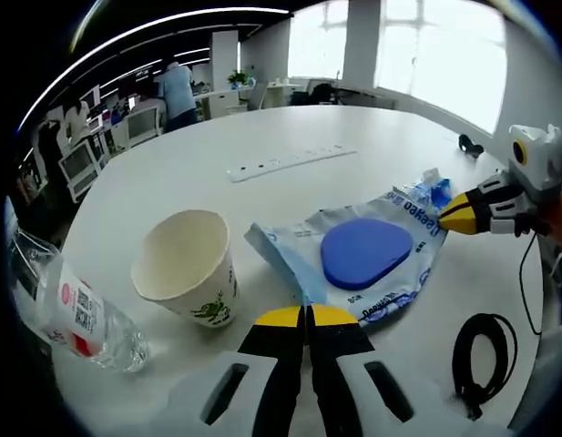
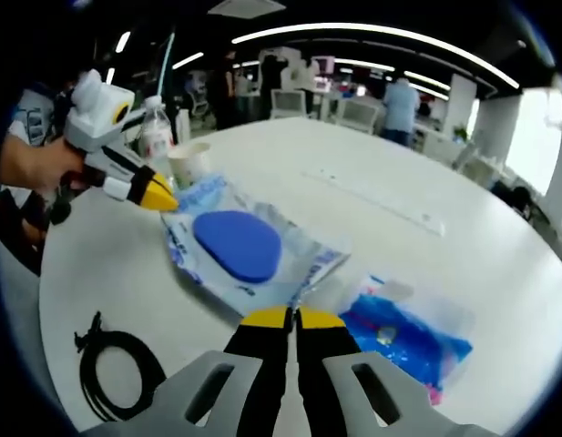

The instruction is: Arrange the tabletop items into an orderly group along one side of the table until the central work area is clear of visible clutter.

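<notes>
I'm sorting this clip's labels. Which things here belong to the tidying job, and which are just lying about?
Job items:
paper cup
plastic bottle
blue-pad packet
blue pouch
coiled black cable
left tool
right tool

Just lying about:
power strip
office chairs

The left gripper (image 1: 307,316) has its jaws closed together at the near edge of a blue-and-clear packet (image 1: 362,258) on the white table (image 1: 290,127). The right gripper (image 1: 451,217) touches the packet's far right corner. A paper cup (image 1: 189,266) stands just left, a bottle (image 1: 80,319) lies further left, a black cable (image 1: 482,355) coils near right, and a power strip (image 1: 290,163) lies far.
</notes>
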Motion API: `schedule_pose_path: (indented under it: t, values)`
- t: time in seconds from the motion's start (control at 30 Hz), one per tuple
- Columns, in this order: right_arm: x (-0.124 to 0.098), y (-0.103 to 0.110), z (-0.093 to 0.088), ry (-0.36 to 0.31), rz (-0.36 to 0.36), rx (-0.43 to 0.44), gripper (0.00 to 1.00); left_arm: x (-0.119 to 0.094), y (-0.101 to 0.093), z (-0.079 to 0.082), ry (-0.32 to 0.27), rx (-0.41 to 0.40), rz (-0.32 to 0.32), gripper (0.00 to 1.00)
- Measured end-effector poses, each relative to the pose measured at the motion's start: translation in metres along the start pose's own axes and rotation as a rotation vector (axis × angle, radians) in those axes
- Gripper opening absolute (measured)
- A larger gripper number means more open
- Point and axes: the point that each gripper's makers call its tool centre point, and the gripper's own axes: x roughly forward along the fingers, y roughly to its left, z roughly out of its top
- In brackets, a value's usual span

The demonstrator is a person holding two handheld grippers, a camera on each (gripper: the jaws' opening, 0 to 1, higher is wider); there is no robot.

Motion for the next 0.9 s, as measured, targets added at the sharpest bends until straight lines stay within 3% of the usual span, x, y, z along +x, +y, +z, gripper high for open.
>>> schedule_pose_path:
  t: [0.47,0.9]
  values:
    - [0.016,-0.006,-0.008,0.039,-0.054,-0.012,0.0,0.014,0.002,-0.008,0.021,0.02,0.014,0.0]
    - [0.02,-0.01,-0.007,0.033,-0.09,-0.053,0.0,0.017,0.008,-0.006,-0.004,0.038,0.056,0.01]
